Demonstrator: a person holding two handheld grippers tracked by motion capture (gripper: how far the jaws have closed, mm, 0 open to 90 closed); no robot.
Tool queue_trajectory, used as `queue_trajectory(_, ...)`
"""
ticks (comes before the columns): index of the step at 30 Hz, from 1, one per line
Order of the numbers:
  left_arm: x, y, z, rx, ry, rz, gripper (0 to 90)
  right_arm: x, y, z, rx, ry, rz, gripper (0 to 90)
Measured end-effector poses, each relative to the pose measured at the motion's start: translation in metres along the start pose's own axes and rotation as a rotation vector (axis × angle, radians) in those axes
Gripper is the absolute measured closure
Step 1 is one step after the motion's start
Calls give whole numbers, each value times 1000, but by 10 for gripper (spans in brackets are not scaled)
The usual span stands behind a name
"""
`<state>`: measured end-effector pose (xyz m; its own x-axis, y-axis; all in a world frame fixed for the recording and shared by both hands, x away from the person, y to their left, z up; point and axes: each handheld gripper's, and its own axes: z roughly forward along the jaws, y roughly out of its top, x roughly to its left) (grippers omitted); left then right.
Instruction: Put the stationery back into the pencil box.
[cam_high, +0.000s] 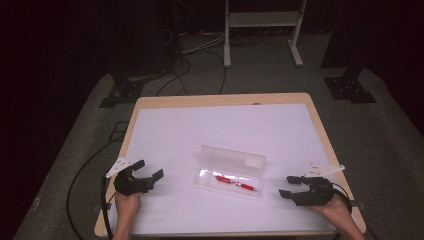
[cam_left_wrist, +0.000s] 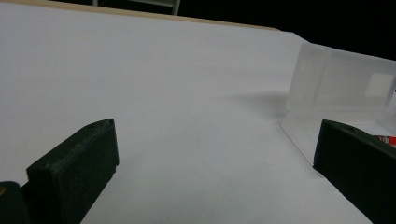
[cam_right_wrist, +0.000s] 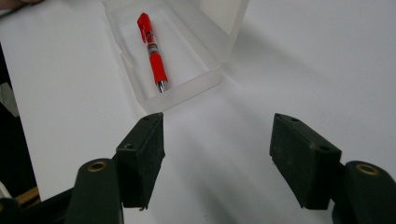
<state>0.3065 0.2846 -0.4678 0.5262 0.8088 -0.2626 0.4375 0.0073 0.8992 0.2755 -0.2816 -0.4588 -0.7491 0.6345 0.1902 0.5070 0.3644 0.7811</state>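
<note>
Both my claws, left (cam_high: 150, 170) and right (cam_high: 291, 186), gape wide, holding nothing. The red pen (cam_right_wrist: 153, 55) lies in its open box (cam_high: 227, 186) near the table's (cam_high: 220, 100) front edge. I think it's light, slippery; grab its middle.

On the wooden bench (cam_high: 320, 125), a red pen (cam_high: 236, 183) lies inside the open clear plastic case (cam_high: 231, 171) between my left gripper (cam_high: 149, 170) and right gripper (cam_high: 291, 185), lid upright behind it.
</note>
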Motion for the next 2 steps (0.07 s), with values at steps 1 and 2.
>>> queue_trajectory(1, 0, 0, 0, -1, -1, 0, 0, 2, -3, -1, -17, -5, 3, 337)
queue_trajectory(2, 0, 0, 0, -1, 0, -1, 0, 3, -5, -2, -31, -14, 7, 331)
